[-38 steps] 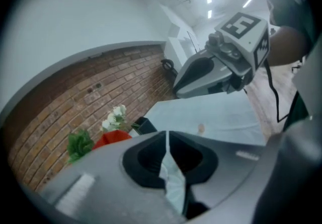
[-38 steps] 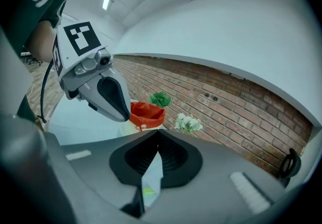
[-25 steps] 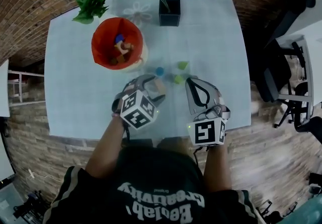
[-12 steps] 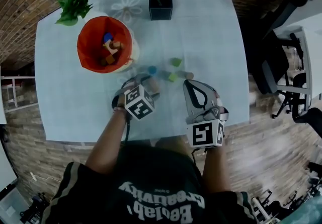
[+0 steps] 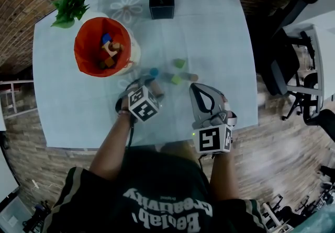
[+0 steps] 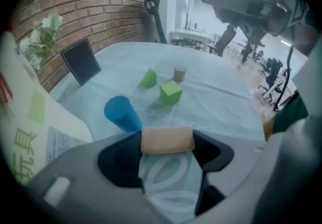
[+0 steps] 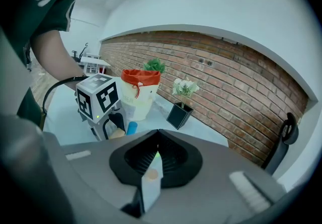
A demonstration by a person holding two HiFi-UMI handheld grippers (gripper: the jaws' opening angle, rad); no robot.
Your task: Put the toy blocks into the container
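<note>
Between the jaws of the left gripper [image 6: 167,143], open and just now closing slightly: tan block [image 6: 166,139] on the surface, long axis running jaw to jaw. Right gripper [image 7: 158,135] farther off, jaws closed on nothing.

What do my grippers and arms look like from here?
The left gripper and right gripper are grey shells with black fingers, each carrying a white cube of black square markers. The arms are bare below a black short-sleeved shirt with pale lettering and striped sleeve edges.
</note>
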